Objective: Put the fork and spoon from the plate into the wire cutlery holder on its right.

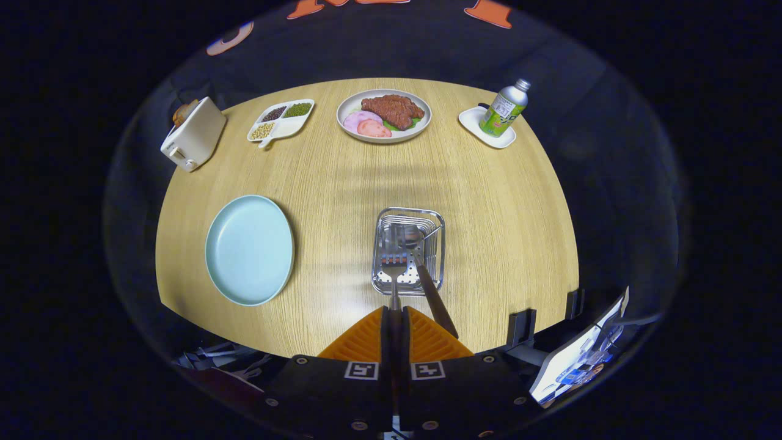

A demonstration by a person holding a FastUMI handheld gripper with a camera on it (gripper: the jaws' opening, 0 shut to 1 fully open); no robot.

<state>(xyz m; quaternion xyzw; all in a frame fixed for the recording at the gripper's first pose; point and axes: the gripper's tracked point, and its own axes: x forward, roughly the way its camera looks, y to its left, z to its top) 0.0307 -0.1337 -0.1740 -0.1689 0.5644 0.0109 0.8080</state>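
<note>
Now the gripper (395, 318) is clamped tight on the fork (393, 269), tines over the wire cutlery holder (435, 223), the spoon (421, 263) already inside.

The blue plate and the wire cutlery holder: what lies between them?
Only bare wooden table, by the gripper view, separates the blue plate from the wire cutlery holder.

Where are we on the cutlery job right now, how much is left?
Done: the light blue plate is bare, and the spoon already leans in the wire cutlery holder to its right. In hand: the gripper is shut on the fork, whose tines hang over the holder's opening. Left: lower the fork in, open the fingers and pull back.
</note>
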